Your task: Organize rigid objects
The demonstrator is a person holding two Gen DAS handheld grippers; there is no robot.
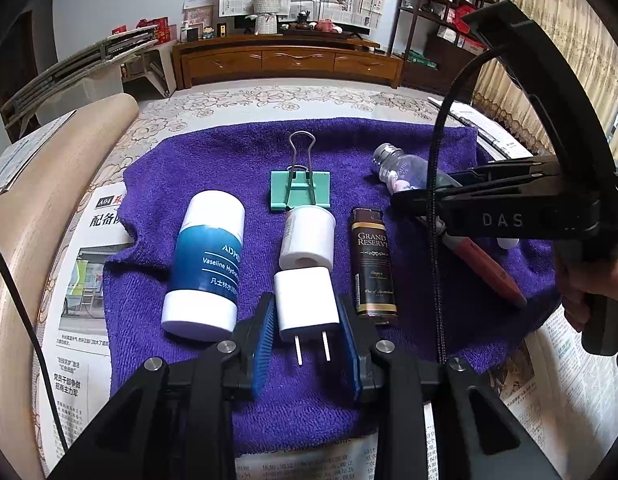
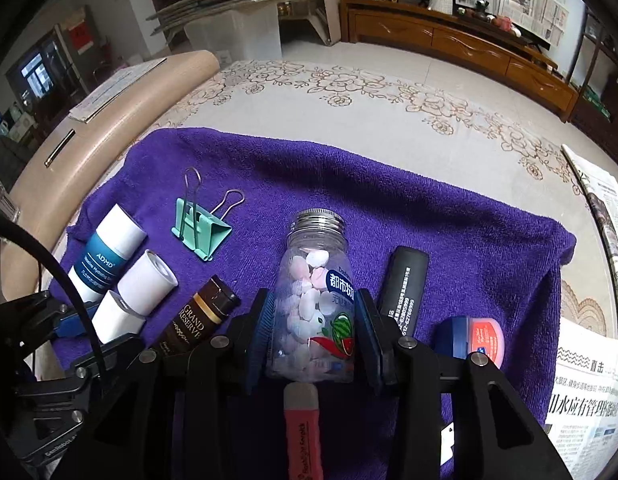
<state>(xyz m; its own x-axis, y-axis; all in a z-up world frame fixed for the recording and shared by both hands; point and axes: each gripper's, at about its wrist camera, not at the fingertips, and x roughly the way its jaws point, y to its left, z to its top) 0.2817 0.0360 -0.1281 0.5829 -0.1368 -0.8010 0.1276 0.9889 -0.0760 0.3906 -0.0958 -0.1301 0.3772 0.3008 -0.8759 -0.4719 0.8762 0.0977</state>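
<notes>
A white charger plug (image 1: 305,304) with two prongs sits between the blue pads of my left gripper (image 1: 307,306), which is shut on it over the purple towel (image 1: 229,152). The same plug (image 2: 117,316) and left gripper (image 2: 97,328) show at the lower left of the right wrist view. My right gripper (image 2: 313,300) is shut on a clear candy bottle (image 2: 315,288) with a metal screw neck pointing away. From the left wrist view this bottle (image 1: 397,168) and right gripper (image 1: 413,196) hang over the towel's right side.
On the towel (image 2: 449,216) lie a blue-white lotion bottle (image 1: 207,264), a white roll (image 1: 309,236), a green binder clip (image 1: 301,190), a brown Grand Reserve case (image 1: 373,268), a red pen (image 2: 303,428), a black tube (image 2: 405,284) and a small pink-lidded jar (image 2: 473,340). Newspaper (image 1: 81,280) surrounds it.
</notes>
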